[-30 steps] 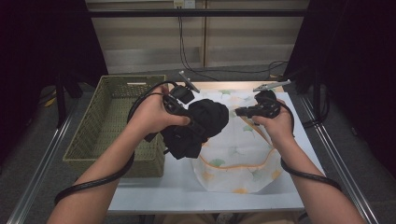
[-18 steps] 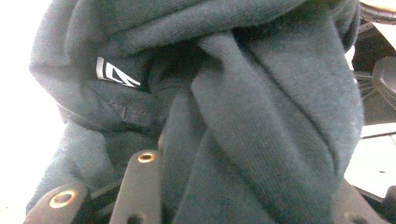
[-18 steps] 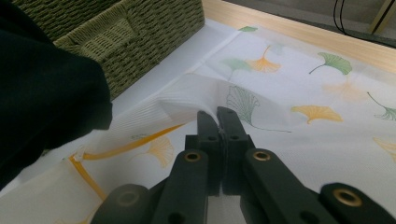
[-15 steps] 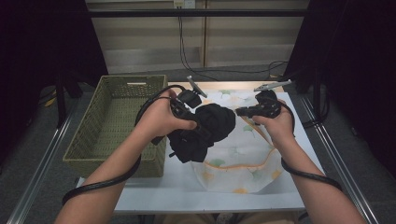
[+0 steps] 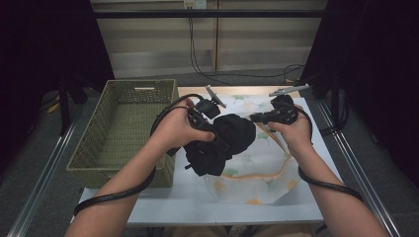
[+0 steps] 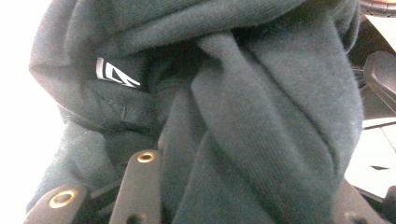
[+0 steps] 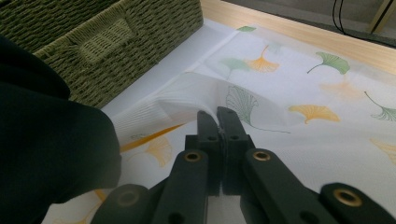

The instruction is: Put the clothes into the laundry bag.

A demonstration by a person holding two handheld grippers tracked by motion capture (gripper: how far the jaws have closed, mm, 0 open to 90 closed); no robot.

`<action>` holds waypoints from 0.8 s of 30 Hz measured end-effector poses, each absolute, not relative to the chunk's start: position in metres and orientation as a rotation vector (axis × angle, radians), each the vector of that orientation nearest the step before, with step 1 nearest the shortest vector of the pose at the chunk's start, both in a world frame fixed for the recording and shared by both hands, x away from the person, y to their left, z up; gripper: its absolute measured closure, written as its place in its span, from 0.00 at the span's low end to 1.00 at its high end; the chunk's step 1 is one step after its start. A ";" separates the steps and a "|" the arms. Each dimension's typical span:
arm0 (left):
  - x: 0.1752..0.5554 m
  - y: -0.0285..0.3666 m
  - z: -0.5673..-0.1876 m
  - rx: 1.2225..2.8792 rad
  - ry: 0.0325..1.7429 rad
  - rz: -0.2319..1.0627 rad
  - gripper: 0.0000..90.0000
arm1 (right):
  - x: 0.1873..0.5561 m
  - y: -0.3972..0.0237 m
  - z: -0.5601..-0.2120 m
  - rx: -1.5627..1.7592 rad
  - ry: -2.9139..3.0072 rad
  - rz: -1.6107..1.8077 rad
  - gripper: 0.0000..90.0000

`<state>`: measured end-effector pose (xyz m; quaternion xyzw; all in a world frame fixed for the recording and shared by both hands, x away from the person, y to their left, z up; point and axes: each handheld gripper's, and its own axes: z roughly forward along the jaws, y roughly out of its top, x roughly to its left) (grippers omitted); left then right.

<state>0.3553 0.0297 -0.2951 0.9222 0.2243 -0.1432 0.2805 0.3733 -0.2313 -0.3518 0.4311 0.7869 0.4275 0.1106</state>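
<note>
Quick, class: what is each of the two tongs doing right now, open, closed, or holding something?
Left tongs: closed on the black garment.
Right tongs: shut on an edge of the white leaf-print bag.

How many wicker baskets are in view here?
1: the green wicker basket sits at the table's left edge, beside the left gripper holding the black garment. Nothing suggests another hidden.

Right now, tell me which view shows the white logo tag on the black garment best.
The left gripper view: the white logo tag sits close and sharp on the black garment. The high view and right gripper view give the garment as a dark mass.
</note>
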 end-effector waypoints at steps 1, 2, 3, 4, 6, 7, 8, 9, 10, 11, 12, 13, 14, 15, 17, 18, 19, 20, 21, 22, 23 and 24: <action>0.355 0.029 -0.296 2.466 0.607 -0.386 0.68 | 0.373 -0.231 -0.352 1.266 2.312 1.257 1.00; 0.355 0.028 -0.296 2.469 0.603 -0.376 0.68 | 0.373 -0.231 -0.352 1.267 2.311 1.258 1.00; 0.355 0.027 -0.297 2.474 0.605 -0.383 0.68 | 0.373 -0.231 -0.352 1.265 2.311 1.258 1.00; 0.356 0.027 -0.297 2.489 0.594 -0.383 0.68 | 0.373 -0.231 -0.352 1.265 2.312 1.258 1.00; 0.355 0.026 -0.299 2.470 0.592 -0.390 0.68 | 0.374 -0.231 -0.352 1.267 2.310 1.258 1.00; 0.354 0.024 -0.300 2.460 0.611 -0.394 0.68 | 0.374 -0.231 -0.352 1.266 2.310 1.258 1.00; 0.355 0.024 -0.300 2.467 0.594 -0.394 0.68 | 0.373 -0.231 -0.352 1.266 2.310 1.258 1.00; 0.354 0.023 -0.301 2.461 0.601 -0.401 0.68 | 0.373 -0.231 -0.353 1.263 2.311 1.257 1.00; 0.354 0.022 -0.302 2.468 0.589 -0.400 0.68 | 0.373 -0.231 -0.352 1.264 2.312 1.256 1.00; 0.354 0.021 -0.303 2.468 0.596 -0.404 0.68 | 0.373 -0.231 -0.352 1.264 2.312 1.256 1.00; 0.354 0.020 -0.304 2.473 0.595 -0.401 0.68 | 0.373 -0.230 -0.352 1.262 2.313 1.256 1.00; 0.354 0.019 -0.305 2.472 0.586 -0.394 0.68 | 0.373 -0.230 -0.352 1.261 2.313 1.257 1.00; 0.353 0.018 -0.306 2.465 0.601 -0.403 0.68 | 0.373 -0.230 -0.352 1.263 2.312 1.256 1.00; 0.353 0.018 -0.306 2.467 0.597 -0.403 0.68 | 0.373 -0.230 -0.352 1.262 2.313 1.259 1.00; 0.354 0.018 -0.307 2.472 0.584 -0.402 0.68 | 0.373 -0.230 -0.352 1.266 2.310 1.257 1.00; 0.354 0.017 -0.308 2.473 0.585 -0.401 0.68 | 0.373 -0.231 -0.352 1.264 2.310 1.261 1.00; 0.355 0.017 -0.309 2.474 0.585 -0.399 0.68 | 0.373 -0.231 -0.353 1.264 2.310 1.258 1.00; 0.354 0.017 -0.310 2.474 0.585 -0.398 0.68 | 0.373 -0.231 -0.353 1.266 2.309 1.255 1.00; 0.354 0.016 -0.310 2.468 0.597 -0.402 0.68 | 0.373 -0.231 -0.353 1.269 2.309 1.258 1.00; 0.353 0.015 -0.311 2.460 0.596 -0.402 0.68 | 0.373 -0.231 -0.353 1.268 2.307 1.258 1.00; 0.353 0.015 -0.312 2.461 0.591 -0.400 0.68 | 0.373 -0.232 -0.353 1.269 2.307 1.258 1.00; 0.353 0.014 -0.312 2.465 0.595 -0.399 0.68 | 0.373 -0.232 -0.353 1.270 2.307 1.257 1.00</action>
